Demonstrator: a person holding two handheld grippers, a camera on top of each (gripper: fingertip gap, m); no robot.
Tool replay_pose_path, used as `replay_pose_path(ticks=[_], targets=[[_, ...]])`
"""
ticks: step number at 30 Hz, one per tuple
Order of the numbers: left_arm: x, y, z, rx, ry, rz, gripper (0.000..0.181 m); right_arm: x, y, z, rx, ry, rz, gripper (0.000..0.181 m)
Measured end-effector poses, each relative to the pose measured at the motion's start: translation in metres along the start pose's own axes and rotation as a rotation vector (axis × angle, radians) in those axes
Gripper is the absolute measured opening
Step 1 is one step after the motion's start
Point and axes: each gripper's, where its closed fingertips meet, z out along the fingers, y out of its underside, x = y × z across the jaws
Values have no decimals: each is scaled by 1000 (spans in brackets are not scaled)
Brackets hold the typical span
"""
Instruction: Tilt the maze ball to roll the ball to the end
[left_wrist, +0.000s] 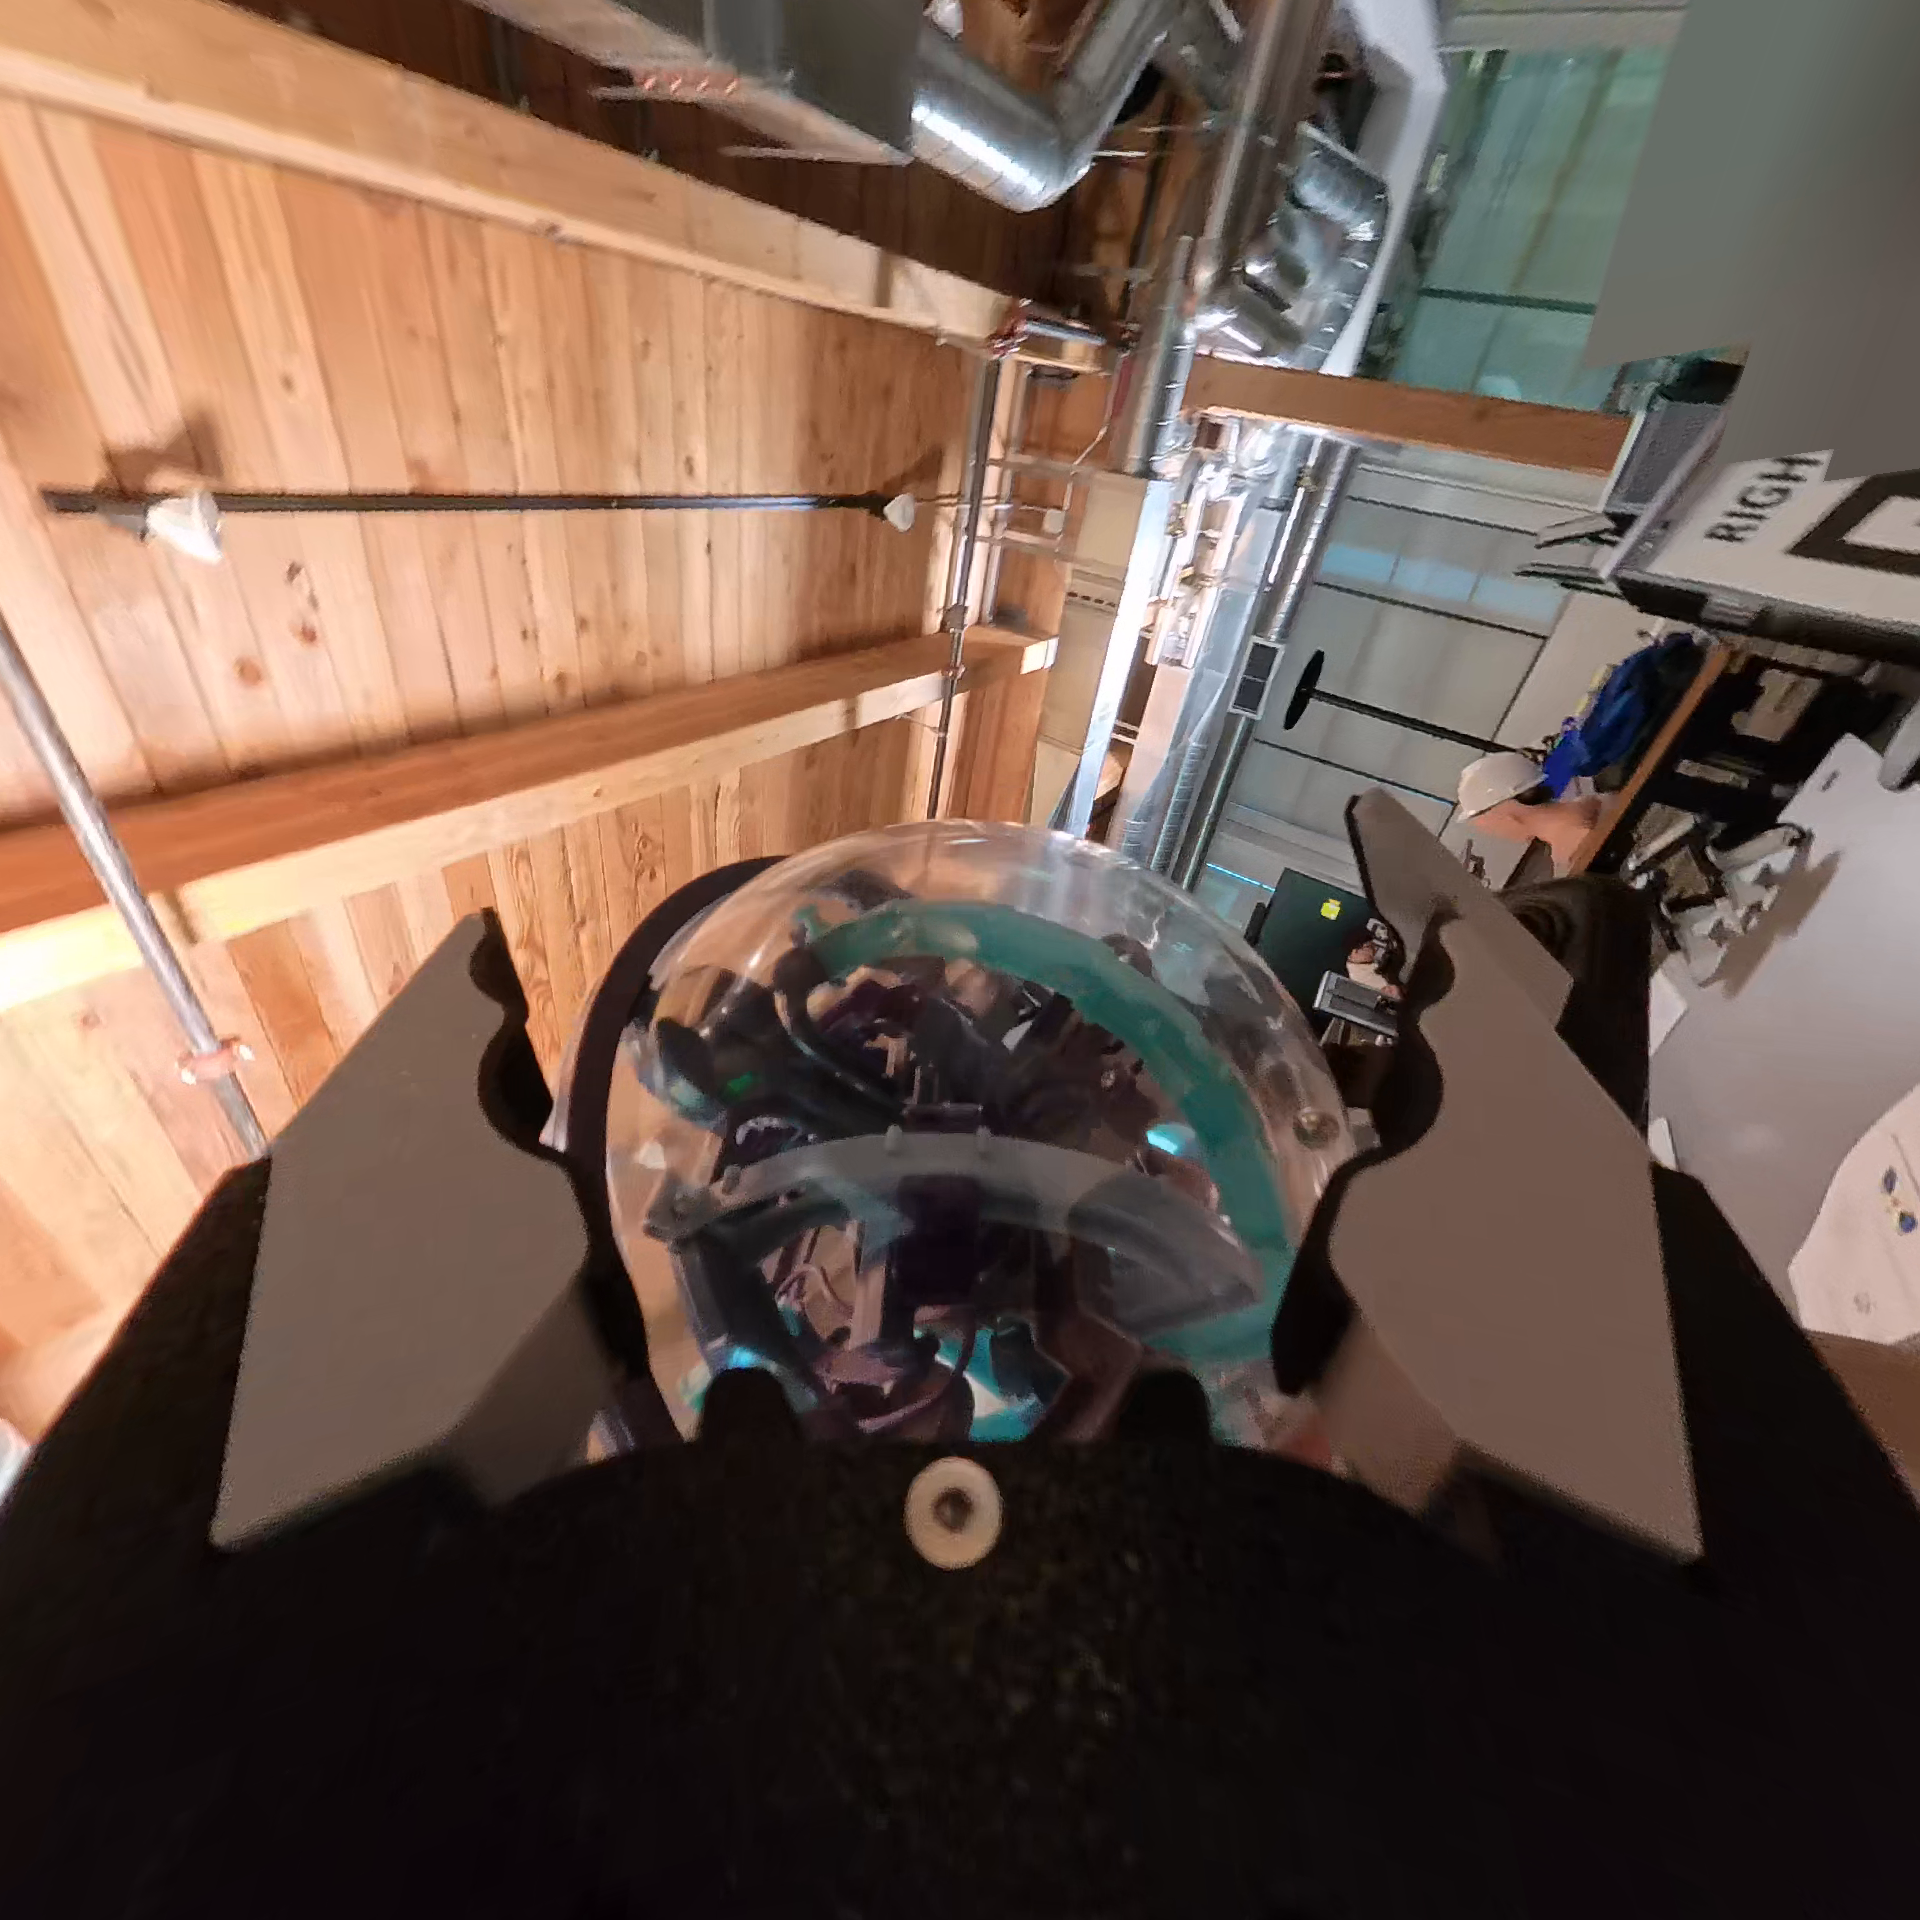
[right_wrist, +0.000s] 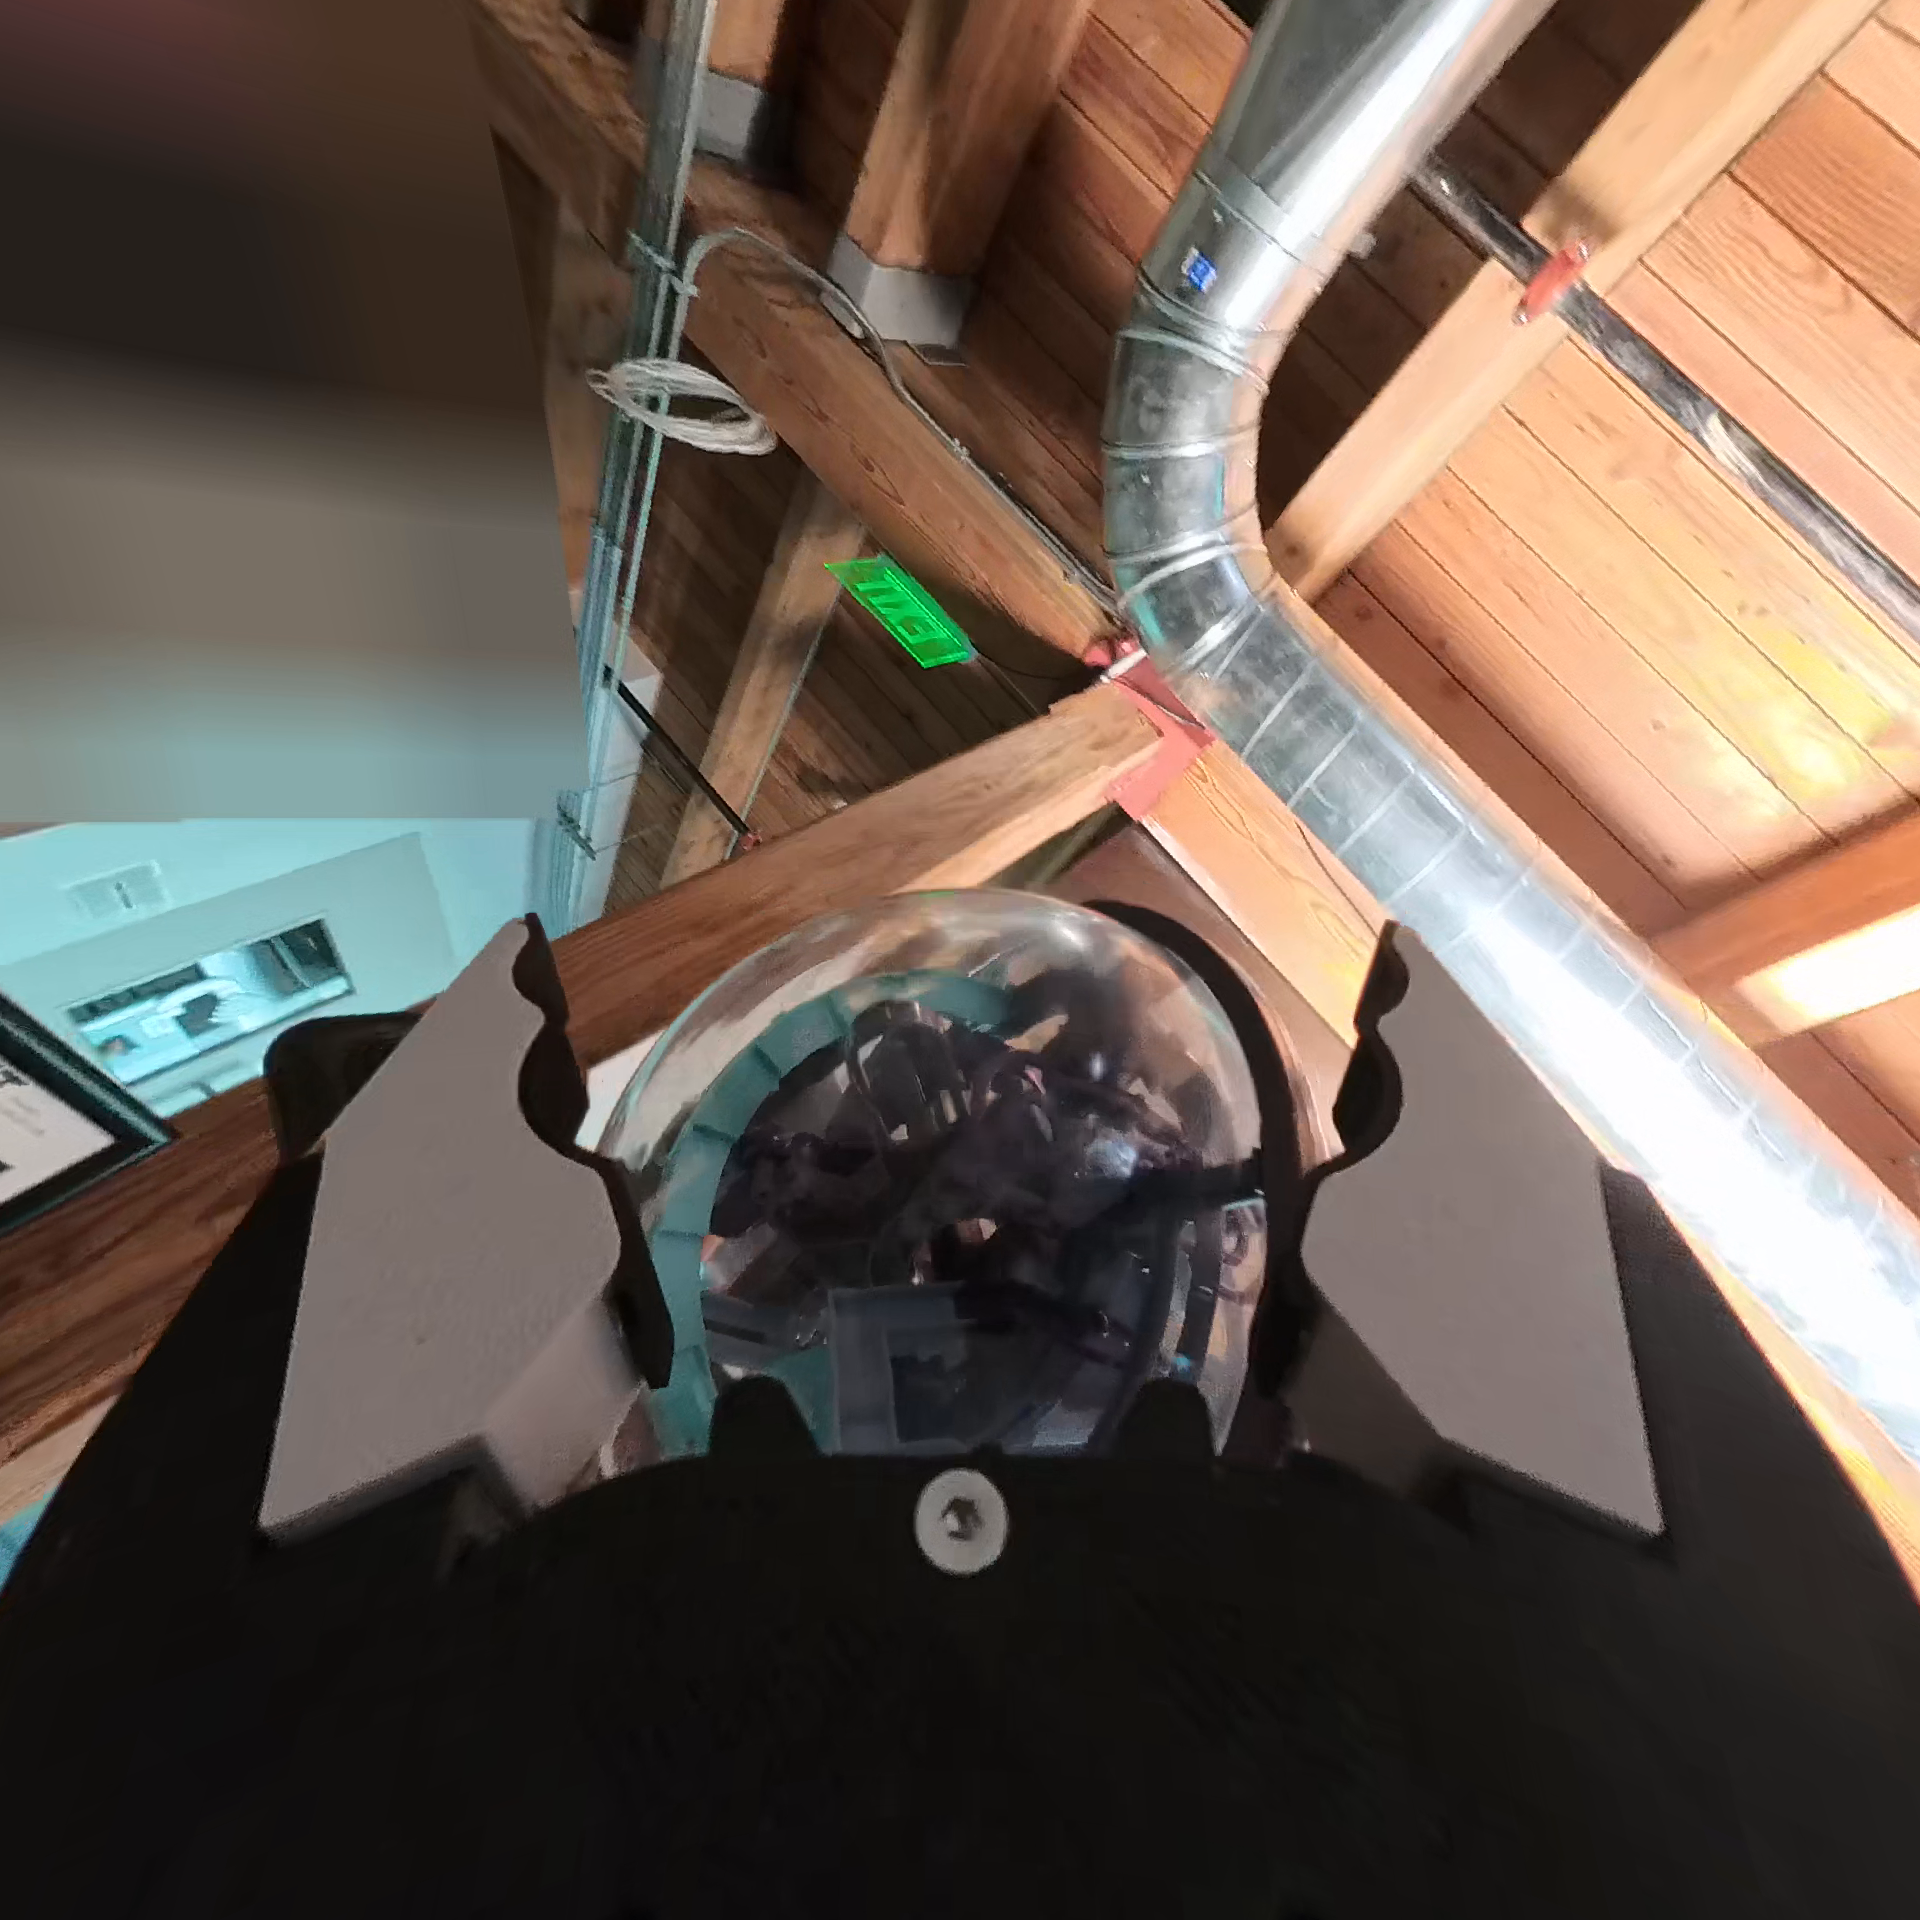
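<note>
The maze ball (left_wrist: 956, 1122) is a clear plastic sphere with teal and dark purple tracks inside. It is held up in the air between both grippers, tilted toward the ceiling. My left gripper (left_wrist: 940, 899) is shut on its sides. My right gripper (right_wrist: 961, 935) is shut on the same maze ball (right_wrist: 966, 1143) from another side. Part of the right gripper's body (left_wrist: 1787, 540) shows at the upper right of the left wrist view. I cannot pick out the small rolling ball among the tracks.
Both views look up at a wooden plank ceiling (left_wrist: 468, 416) with beams and silver ducts (right_wrist: 1195, 416). A green lit sign (right_wrist: 902, 613) hangs from a beam. A person in a white hard hat (left_wrist: 1496, 779) and shelves of equipment show at the right.
</note>
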Motion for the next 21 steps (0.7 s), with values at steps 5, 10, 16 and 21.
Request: replay_pose_path(ticks=[5, 10, 16, 21], targets=[[-22, 8, -15, 74, -79, -177, 156, 0, 20, 15, -178, 29, -37, 145], [-46, 22, -33, 156, -168, -408, 157, -2, 42, 28, -379, 46, -102, 137], [-48, 32, -32, 95, -215, -437, 157, 9, 49, 24, -415, 99, -29, 136], [-47, 44, -32, 26, -229, -442, 156, 18, 57, 12, -399, 147, 35, 136]])
